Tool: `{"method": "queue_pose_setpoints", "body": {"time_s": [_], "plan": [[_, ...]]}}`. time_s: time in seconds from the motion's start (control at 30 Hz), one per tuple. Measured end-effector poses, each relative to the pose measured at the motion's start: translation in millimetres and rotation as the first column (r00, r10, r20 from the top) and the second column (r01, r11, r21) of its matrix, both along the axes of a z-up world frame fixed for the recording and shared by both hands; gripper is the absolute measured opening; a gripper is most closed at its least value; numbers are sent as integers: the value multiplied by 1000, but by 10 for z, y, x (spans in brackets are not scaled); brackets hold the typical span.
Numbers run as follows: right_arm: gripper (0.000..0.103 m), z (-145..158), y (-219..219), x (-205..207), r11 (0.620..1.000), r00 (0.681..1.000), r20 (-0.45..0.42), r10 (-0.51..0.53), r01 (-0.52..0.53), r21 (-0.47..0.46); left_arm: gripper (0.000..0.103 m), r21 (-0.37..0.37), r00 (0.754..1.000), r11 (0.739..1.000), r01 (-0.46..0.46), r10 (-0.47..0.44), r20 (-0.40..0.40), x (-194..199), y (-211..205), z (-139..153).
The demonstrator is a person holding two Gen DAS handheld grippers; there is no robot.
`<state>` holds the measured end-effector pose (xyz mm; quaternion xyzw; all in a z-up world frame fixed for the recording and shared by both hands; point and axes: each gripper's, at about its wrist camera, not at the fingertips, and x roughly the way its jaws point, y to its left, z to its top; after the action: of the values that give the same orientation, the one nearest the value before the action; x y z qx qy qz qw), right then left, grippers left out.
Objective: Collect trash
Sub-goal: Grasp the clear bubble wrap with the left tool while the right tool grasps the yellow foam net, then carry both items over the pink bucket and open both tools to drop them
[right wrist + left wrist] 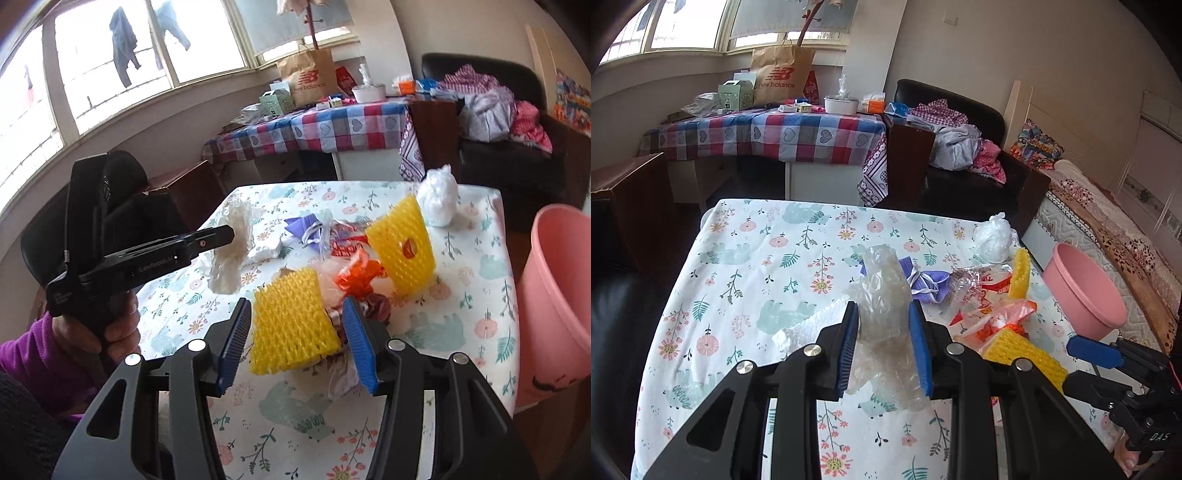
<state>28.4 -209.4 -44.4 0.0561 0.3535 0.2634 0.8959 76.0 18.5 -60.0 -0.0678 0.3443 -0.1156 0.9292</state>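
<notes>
- Carrying a limp clear plastic bag toward the pink bin risks the bag slipping: only its crumpled middle is pinched, and both loose ends hang free of the pads.
- The dangling lower end could drag across the floral tablecloth or catch the white tissue lying just beside the left gripper.
- The bin stands off the table's right edge, beyond the pile of remaining trash, so a bag released too soon would likely land on the table or floor.
- The two grippers work close together here, so their paths could cross on the way to the bin.
- Left gripper: partly closed, its blue pads pressing on the clear plastic bag from both sides, which it holds lifted above the table.
- Right gripper: jaws at about half width around a yellow foam net; the left pad seems to stand just apart from the net, and the right pad's contact is hidden by wrappers, so I cannot tell whether it grips.
- A second yellow net, an orange wrapper, a purple mask and a white bag wait on the table.
</notes>
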Motion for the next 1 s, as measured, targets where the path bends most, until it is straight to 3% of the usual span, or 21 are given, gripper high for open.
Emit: {"method": "queue_pose_setpoints", "body": {"time_s": [0.23,0.37,0.53,1.0], "plan": [[51,-48,126,77,998,1000,-4,15,-15,-59,27,-16,1000,1000,7,-7,7,-82,21,28],[26,-145,155,68,995,999,-31,12,-16,-101,27,-17,1000,1000,8,-7,4,-94,29,30],[13,-152,113,-1,994,1000,-22,4,-6,-110,27,-18,1000,1000,10,-10,2,-122,9,31],[12,87,-98,-146,1000,999,47,-5,6,-20,27,-26,998,999,33,-31,55,-238,-88,238]]}}
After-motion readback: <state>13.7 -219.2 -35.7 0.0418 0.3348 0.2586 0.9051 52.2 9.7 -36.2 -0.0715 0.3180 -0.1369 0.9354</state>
